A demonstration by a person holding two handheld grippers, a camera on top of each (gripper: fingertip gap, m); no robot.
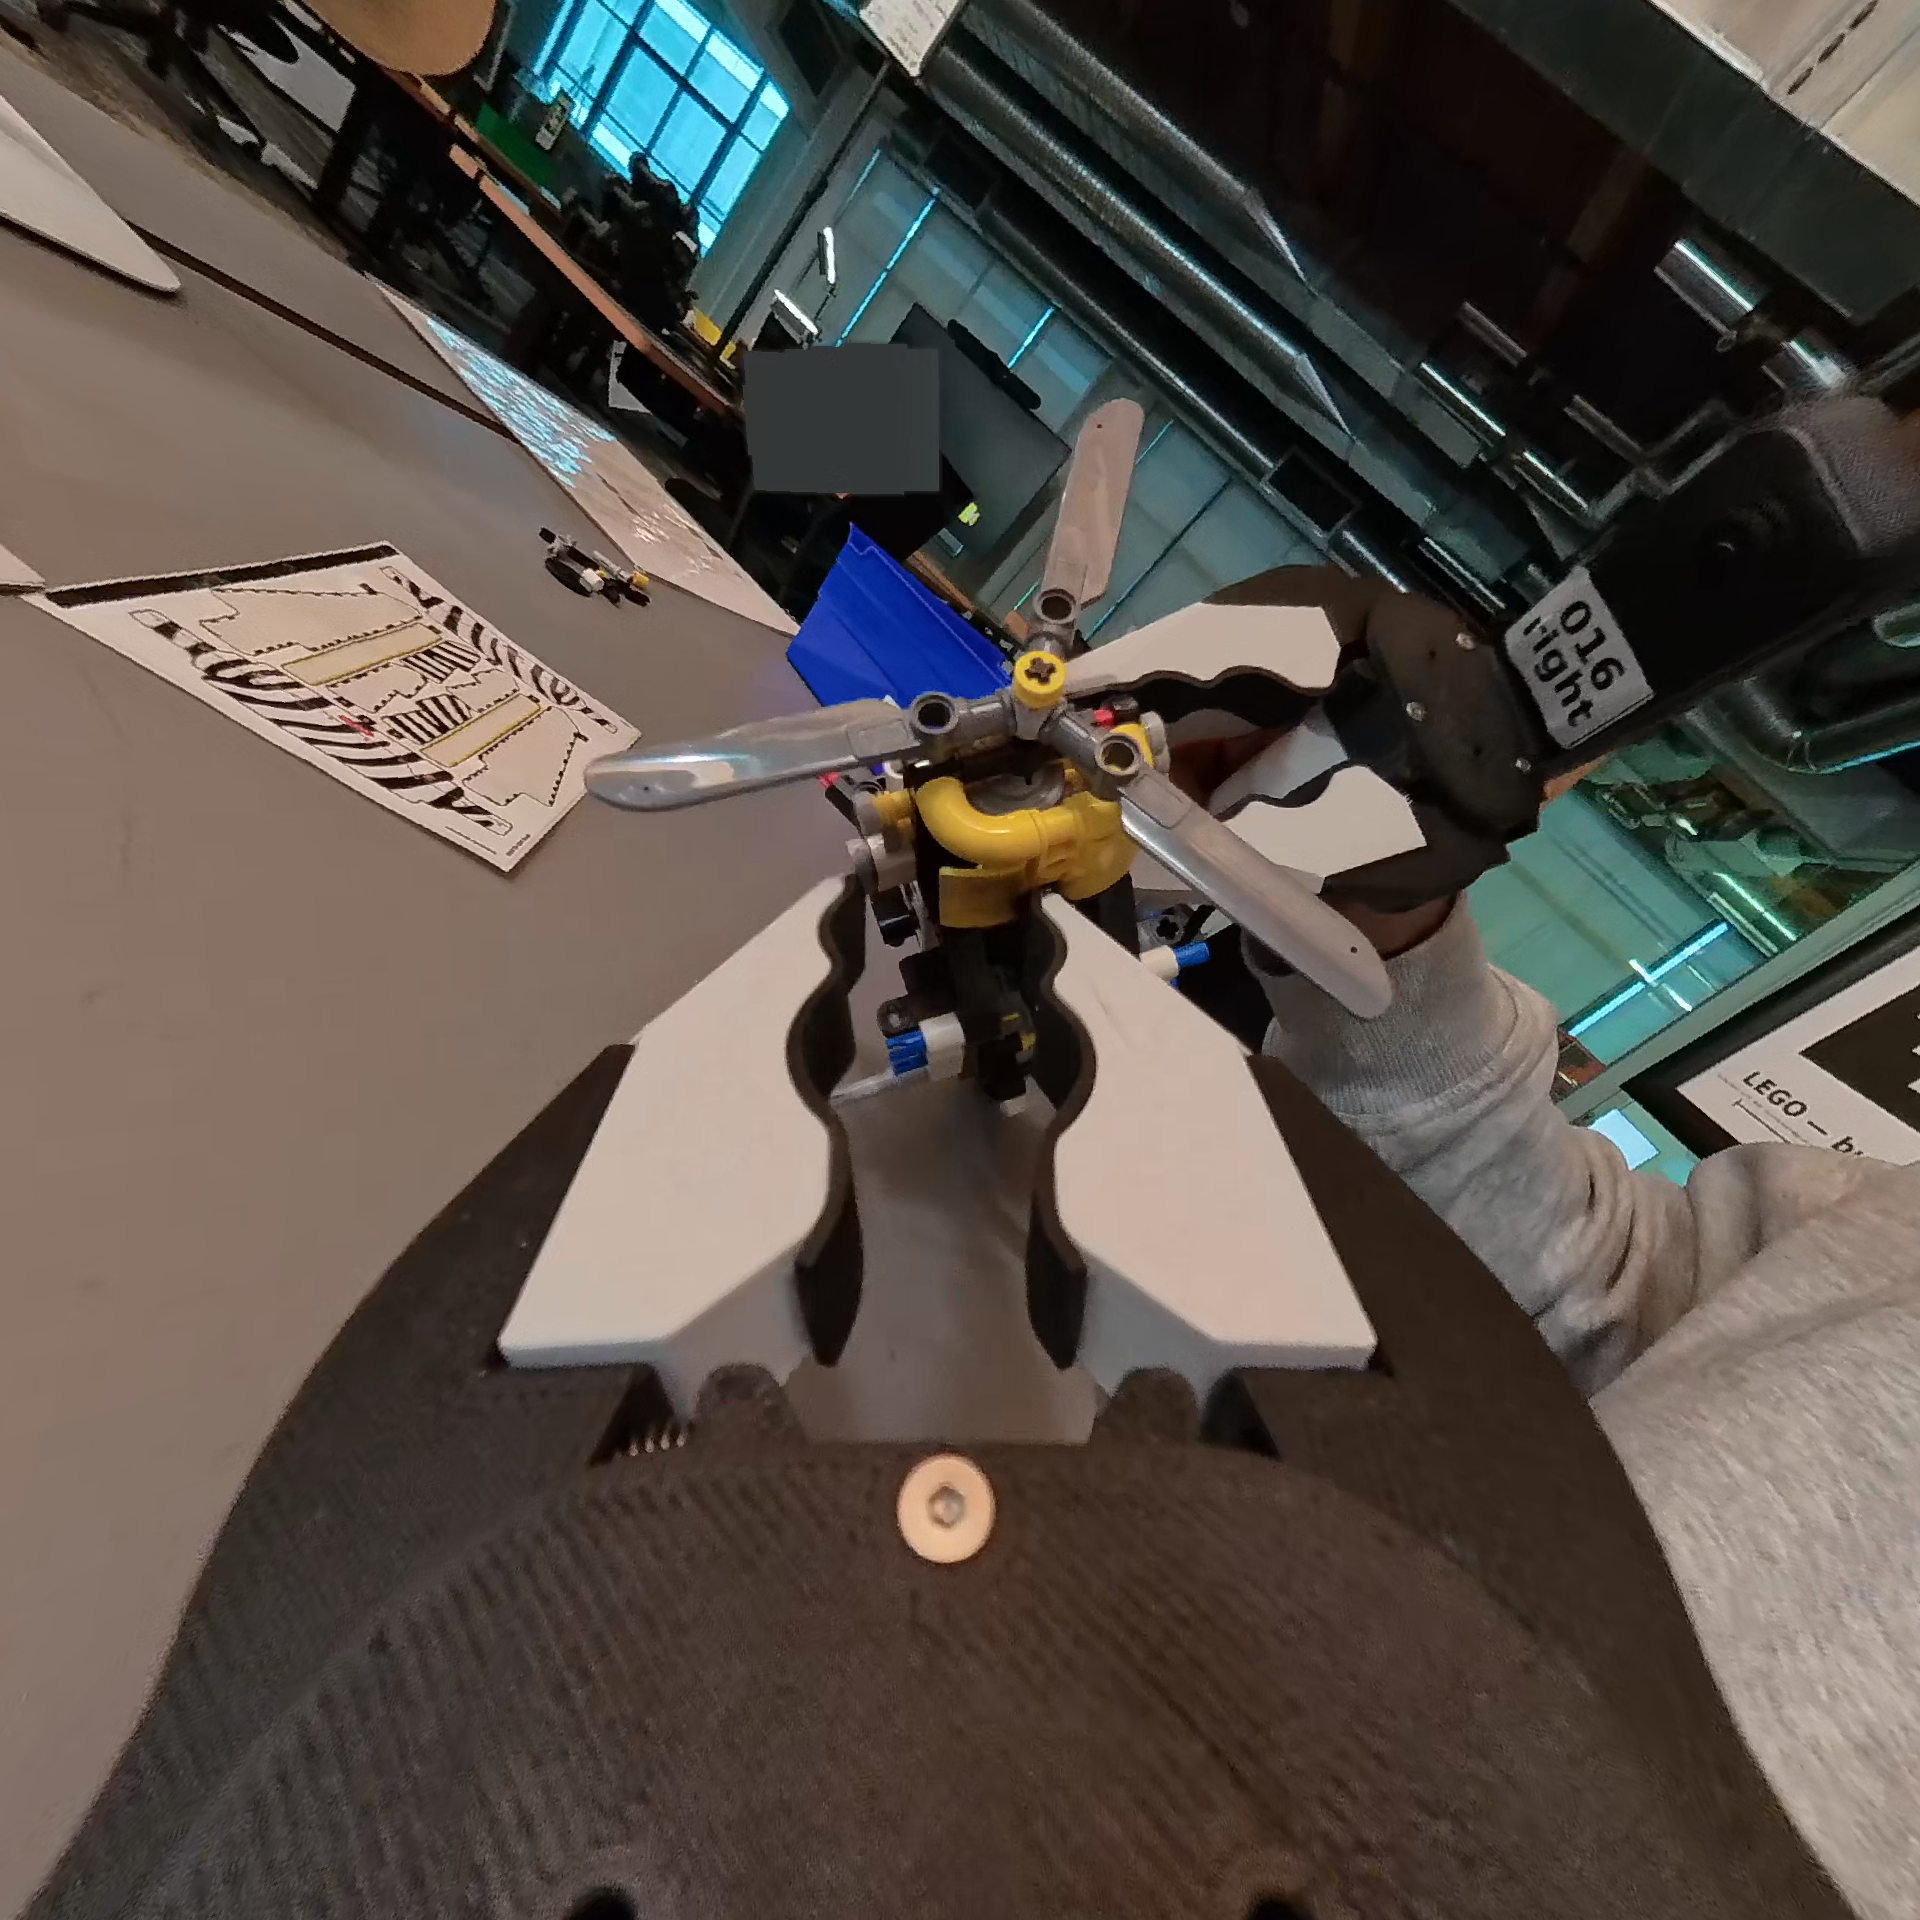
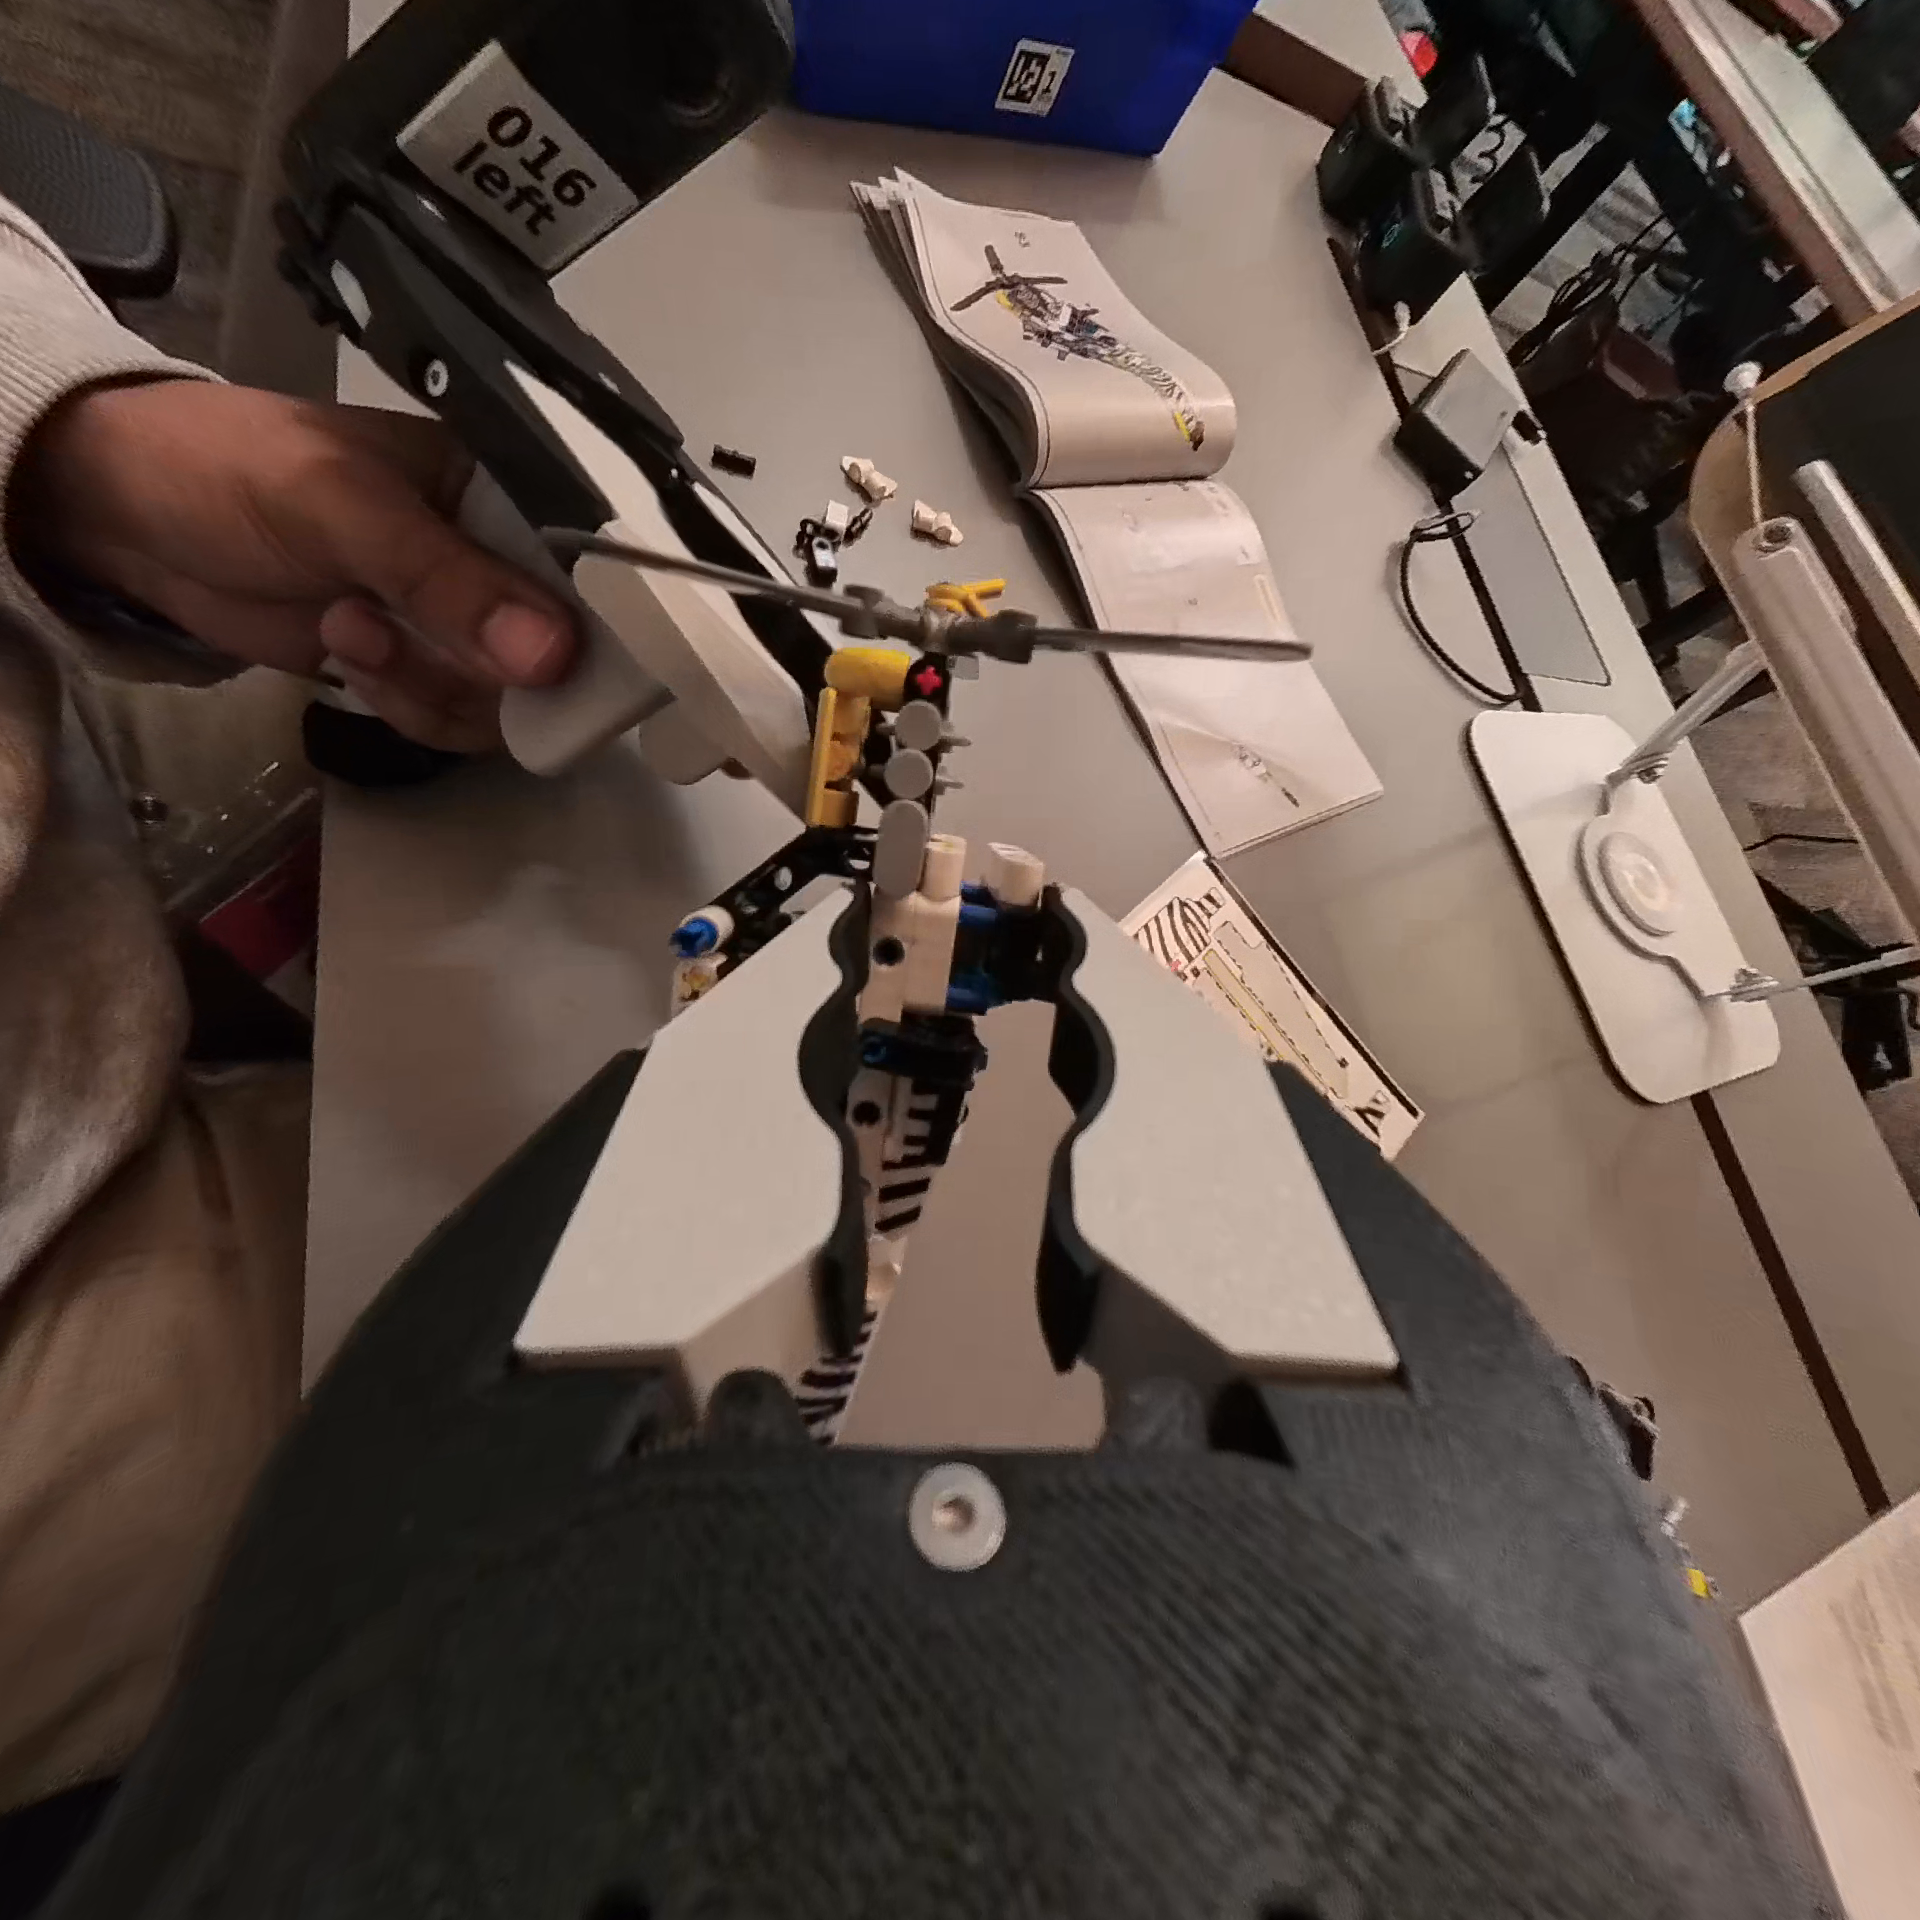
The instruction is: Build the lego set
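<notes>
Nearest in the left wrist view, the left gripper (image 1: 940, 914) has its grey, wavy-edged fingers closed narrowly around the black lower frame of the helicopter model (image 1: 987, 831), which stands between the tips with its yellow upper body just beyond them. On top sits the rotor (image 1: 1029, 717), three smooth grey blades spreading from a hub capped by a yellow pin. Farther right, the right gripper (image 1: 1262, 717) reaches the model from the far side; whether it grips cannot be told from this view.

The right wrist view settles that: the right gripper (image 2: 951, 914) clamps the white and blue section of the helicopter model (image 2: 914, 831), and a zebra-striped part runs back between its fingers. From here the rotor (image 2: 935, 623) shows edge-on as a thin grey line, and the left gripper (image 2: 758, 727) comes in from the left, held by a hand (image 2: 291, 551).

Only this view shows the open instruction booklet (image 2: 1122, 436) farther off on the grey desk (image 2: 520, 987), a few small loose pieces (image 2: 883, 499) near it, and a blue bin (image 2: 997, 62) at the far edge. A striped sticker sheet (image 2: 1268, 997) lies flat to the right; the left wrist view shows the sticker sheet (image 1: 343, 696) to its left.
</notes>
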